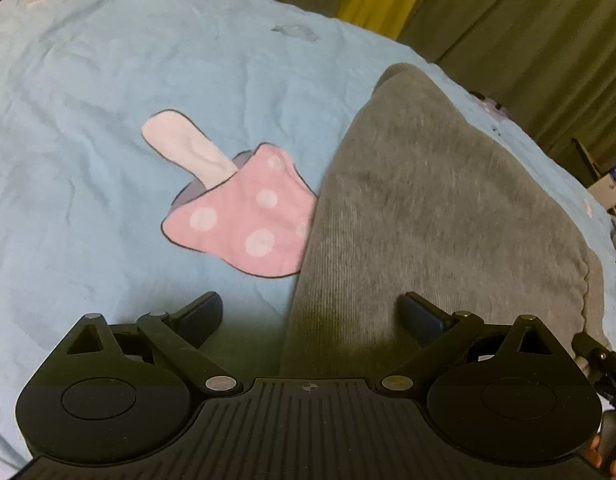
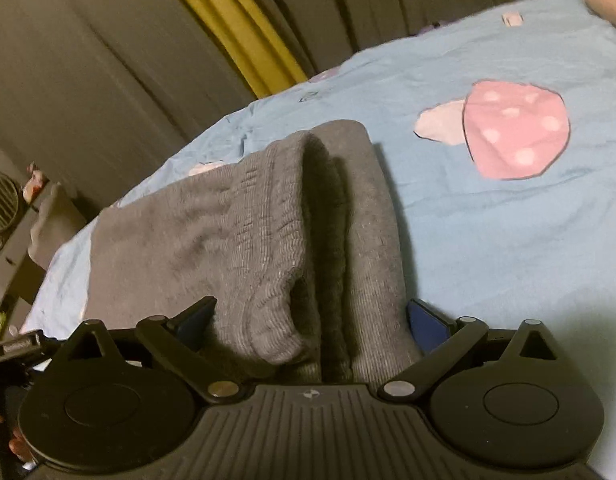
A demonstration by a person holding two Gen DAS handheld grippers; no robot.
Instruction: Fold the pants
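Blue bedsheet [image 2: 488, 240]; folded grey pants [image 2: 267, 220] between spread right fingers [image 2: 195, 318], unpinched.

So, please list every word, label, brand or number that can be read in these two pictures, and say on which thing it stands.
None can be read.
Grey pants: no label or print shows.
Blue bedsheet: only a mushroom picture, no words.
Hand-held gripper bodies: only a small round mark, no letters.
Small items at the far right edge: too small and blurred to read.
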